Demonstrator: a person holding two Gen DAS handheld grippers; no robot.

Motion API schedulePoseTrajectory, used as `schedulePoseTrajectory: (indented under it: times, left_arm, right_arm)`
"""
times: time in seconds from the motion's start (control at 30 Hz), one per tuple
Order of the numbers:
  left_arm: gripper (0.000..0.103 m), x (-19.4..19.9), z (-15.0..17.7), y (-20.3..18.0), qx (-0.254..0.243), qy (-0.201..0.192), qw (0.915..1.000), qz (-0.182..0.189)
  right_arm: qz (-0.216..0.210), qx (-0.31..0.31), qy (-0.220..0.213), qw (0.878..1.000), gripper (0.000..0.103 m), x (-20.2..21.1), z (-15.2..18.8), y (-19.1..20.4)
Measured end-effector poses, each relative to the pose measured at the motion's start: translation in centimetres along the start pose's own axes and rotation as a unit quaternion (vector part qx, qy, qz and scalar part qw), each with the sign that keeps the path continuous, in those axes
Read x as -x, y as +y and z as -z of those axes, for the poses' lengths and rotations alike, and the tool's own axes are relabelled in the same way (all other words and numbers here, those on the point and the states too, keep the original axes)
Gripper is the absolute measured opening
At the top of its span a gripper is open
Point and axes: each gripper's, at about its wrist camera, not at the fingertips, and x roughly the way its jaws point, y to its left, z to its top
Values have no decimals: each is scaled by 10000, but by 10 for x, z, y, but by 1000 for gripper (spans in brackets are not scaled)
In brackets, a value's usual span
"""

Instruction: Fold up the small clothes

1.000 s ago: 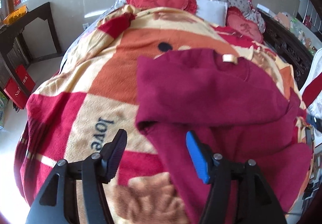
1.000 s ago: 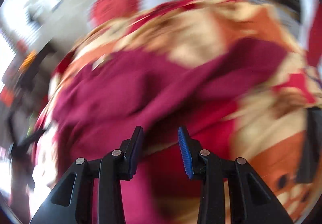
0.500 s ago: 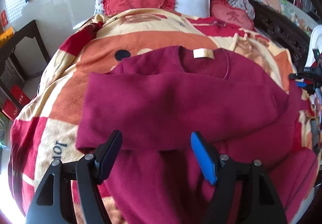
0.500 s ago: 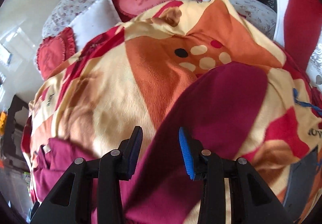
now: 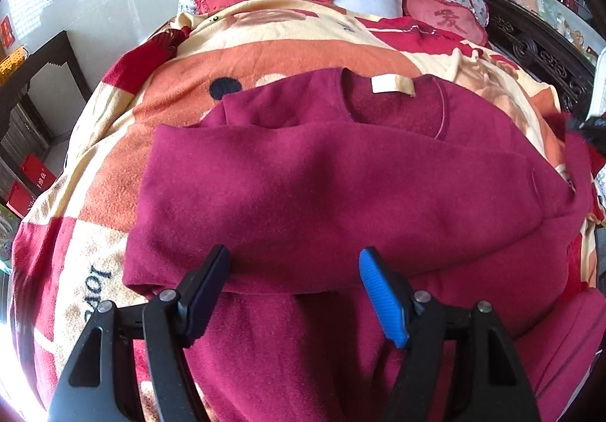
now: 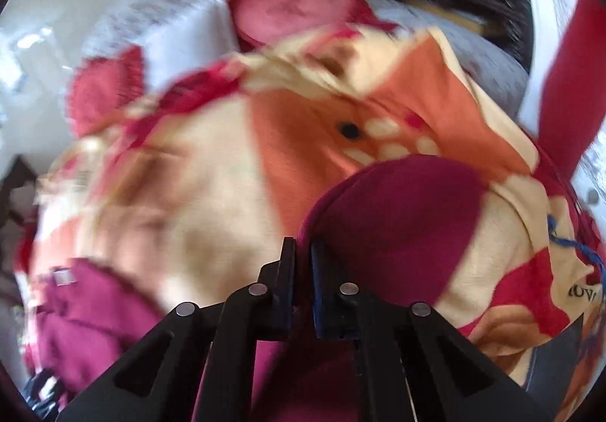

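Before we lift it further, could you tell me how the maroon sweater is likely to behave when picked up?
The maroon sweater will likely flop and drape: its sleeve already lies folded limply across it. Its fuzzy fleece surface probably grips rather than slips. It may drag on the fleecy blanket.

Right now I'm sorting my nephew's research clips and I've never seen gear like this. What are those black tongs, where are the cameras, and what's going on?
They are two hand-held grippers; a person carries one in each hand, and each has a fisheye camera looking along its jaws. The left view shows the left gripper, jaws open and empty, over a maroon sweater with one sleeve folded across it, lying on a blanket on a bed. The right view is blurred; the right gripper is shut on the other sleeve.
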Motion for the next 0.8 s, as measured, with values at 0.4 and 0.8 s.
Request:
schedulePoseTrajectory:
  times: [0.4,0.8]
  left_arm:
    - [75,8,-10,23,744,5,9967,322]
    - [86,-18,-46,-5,587,-94,9980,229]
  right_arm:
    - [-2533,2197,797,9387,8,49,104,155]
    - [-1992,1775,740,9609,19,66,109,96]
